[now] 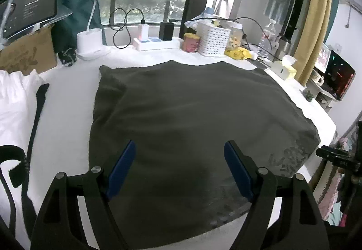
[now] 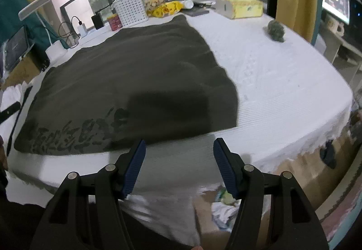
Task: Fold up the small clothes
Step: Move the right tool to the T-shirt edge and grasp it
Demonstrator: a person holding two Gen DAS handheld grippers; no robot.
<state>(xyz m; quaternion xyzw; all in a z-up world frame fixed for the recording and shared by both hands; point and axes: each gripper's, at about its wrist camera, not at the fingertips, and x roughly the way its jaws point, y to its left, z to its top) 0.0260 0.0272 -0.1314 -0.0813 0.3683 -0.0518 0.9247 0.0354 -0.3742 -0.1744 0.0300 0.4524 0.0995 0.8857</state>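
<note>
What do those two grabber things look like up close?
The left gripper and right gripper look alike: black angular plastic arms joined by round silver pins, each ending in two flat blue pads. The right gripper's pads are ribbed. No cables or sleeves show.

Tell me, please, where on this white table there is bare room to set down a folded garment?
The widest bare patch is the white table right of the dark garment, between its edge and the small green object. A narrow strip runs along the near edge. The far edge is crowded: white basket, tissue box.
</note>
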